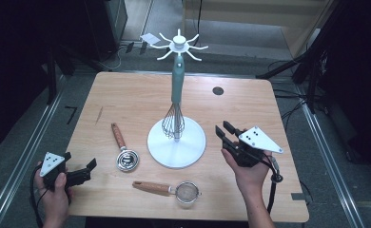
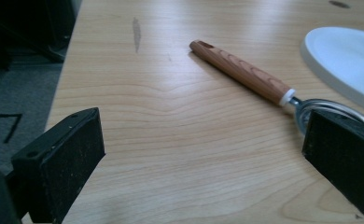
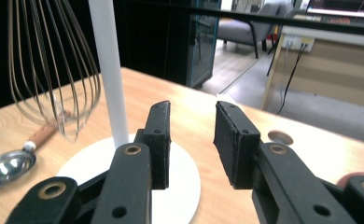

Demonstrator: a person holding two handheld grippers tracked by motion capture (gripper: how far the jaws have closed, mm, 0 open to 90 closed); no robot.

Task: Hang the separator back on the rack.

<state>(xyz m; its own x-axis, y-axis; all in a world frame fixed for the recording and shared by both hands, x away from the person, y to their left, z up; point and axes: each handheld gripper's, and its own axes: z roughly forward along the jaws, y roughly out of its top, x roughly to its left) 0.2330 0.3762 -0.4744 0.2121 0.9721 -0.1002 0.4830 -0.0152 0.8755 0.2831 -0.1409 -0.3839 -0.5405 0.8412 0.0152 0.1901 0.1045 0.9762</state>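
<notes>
Wire metal whisk (image 1: 173, 124), matt wooden table (image 1: 126, 95).

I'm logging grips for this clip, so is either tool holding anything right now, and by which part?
Nothing is held. The left tool stands open over bare table, and the right tool is open with an empty gap beside the white rack.

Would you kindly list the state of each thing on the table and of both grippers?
Whisk: hanging on the rack.
Scoop: lying flat.
Strainer: lying flat.
Left gripper: open, empty.
Right gripper: partly open, empty.
</notes>
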